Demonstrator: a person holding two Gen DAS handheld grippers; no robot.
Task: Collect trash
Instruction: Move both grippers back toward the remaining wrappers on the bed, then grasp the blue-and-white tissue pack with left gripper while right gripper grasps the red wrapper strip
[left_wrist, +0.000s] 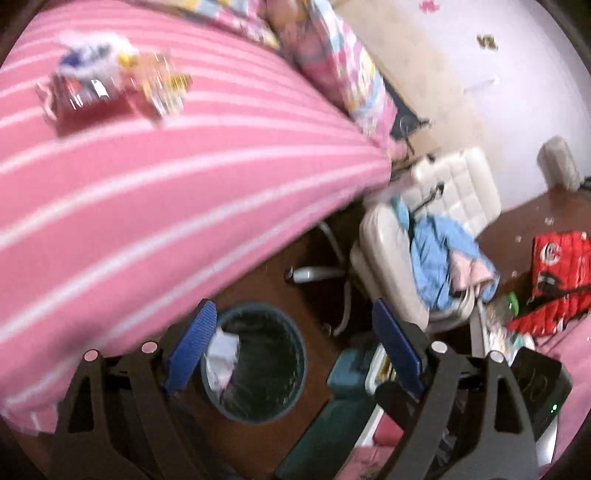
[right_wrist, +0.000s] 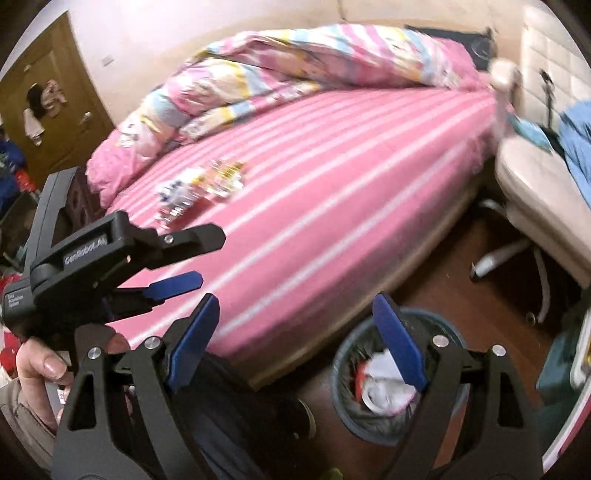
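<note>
Crumpled snack wrappers lie on the pink striped bed (left_wrist: 166, 177): a blue-white one (left_wrist: 85, 77) and a yellow-orange one (left_wrist: 162, 85); they also show in the right wrist view (right_wrist: 203, 184). A round dark waste bin (left_wrist: 255, 363) with white trash inside stands on the brown floor beside the bed, and shows in the right wrist view (right_wrist: 388, 373). My left gripper (left_wrist: 295, 343) is open and empty above the bin. My right gripper (right_wrist: 299, 339) is open and empty over the bed edge and bin. The left gripper also shows in the right wrist view (right_wrist: 195, 254), open.
A rolled patterned quilt (right_wrist: 295, 66) lies along the bed's far side. A white office chair (left_wrist: 424, 236) with blue clothes stands right of the bed. A red bag (left_wrist: 554, 273) and clutter lie on the floor. A brown door (right_wrist: 48, 103) is at left.
</note>
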